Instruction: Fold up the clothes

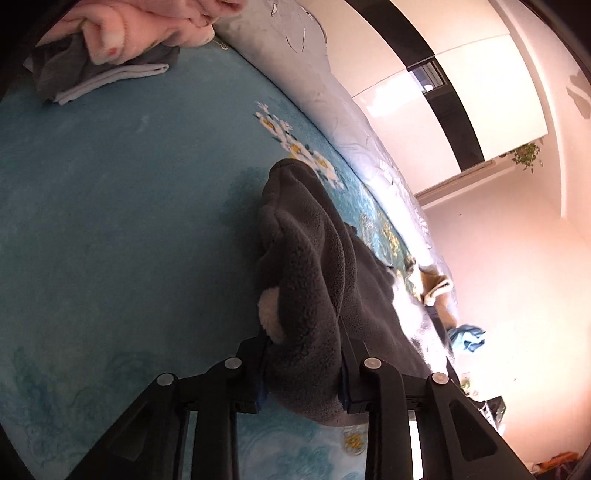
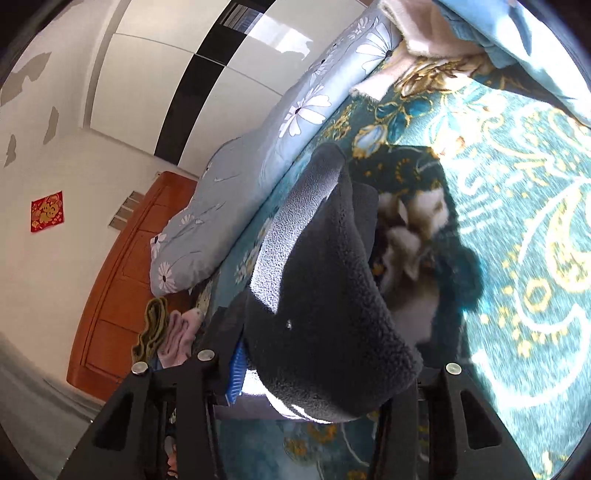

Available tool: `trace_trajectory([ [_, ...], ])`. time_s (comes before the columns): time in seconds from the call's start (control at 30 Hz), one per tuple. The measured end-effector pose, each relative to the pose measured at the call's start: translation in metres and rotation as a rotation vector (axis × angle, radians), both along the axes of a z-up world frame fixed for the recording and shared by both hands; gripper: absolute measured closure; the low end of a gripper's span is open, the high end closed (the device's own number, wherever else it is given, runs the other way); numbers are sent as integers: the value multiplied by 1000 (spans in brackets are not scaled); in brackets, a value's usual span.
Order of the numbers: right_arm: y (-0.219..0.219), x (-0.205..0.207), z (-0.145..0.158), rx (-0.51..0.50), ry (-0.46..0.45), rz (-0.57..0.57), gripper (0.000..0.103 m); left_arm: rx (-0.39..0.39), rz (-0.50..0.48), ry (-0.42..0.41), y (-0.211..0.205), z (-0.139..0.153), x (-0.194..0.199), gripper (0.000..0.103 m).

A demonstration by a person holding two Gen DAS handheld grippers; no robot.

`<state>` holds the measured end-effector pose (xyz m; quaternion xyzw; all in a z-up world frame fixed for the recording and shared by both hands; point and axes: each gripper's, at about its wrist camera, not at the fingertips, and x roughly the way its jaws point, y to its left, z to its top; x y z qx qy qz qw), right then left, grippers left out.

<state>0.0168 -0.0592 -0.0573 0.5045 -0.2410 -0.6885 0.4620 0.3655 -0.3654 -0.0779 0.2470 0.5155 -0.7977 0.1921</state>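
1. Nearest the left wrist camera, the left gripper (image 1: 303, 369) has both black fingers pressed against a thick bunch of the dark grey fleece garment (image 1: 314, 266) — closed on the cloth, which bulges up and over the fingertips.
2. A small cream patch (image 1: 271, 314) shows on the fleece just above the left finger.
3. In the right wrist view, the right gripper (image 2: 321, 384) likewise clamps a fold of the same dark grey fleece garment (image 2: 325, 295); the cloth fills the gap between its fingers, and a blue pad (image 2: 236, 373) shows at the inner face of the left-hand finger.
4. The garment is lifted at both gripped ends and hangs above the teal floral blanket (image 1: 129, 221) that covers the bed; its shadow falls on the blanket in the right view.
5. A pale blue flowered quilt (image 2: 280, 122) lies bunched along the far edge of the bed, beside the white wardrobe (image 2: 177, 74).
6. At the top left of the left view sits a pile of other clothes — a pink fleece piece (image 1: 140, 26) on top of folded grey items (image 1: 96, 77) — well apart from the held garment.
7. A wooden door (image 2: 122, 280) and a red square wall decoration (image 2: 47, 216) show at the left of the right view.
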Motion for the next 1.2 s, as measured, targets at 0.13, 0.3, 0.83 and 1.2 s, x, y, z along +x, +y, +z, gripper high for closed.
trace_trajectory([
  [0.13, 5, -1, -22, -11, -64, -26, 52, 3, -7, 20, -3, -2, 1, 66],
  [0.3, 6, -1, -16, 2, -15, 12, 42, -42, -4, -30, -15, 5, 13, 31],
  [0.83, -57, -113, 2, 181, 112, 173, 37, 58, -225, -158, -131, -8, -95, 22],
  [1.2, -80, -126, -5, 212, 65, 258, 46, 92, -316, -184, -135, -18, -141, 24],
])
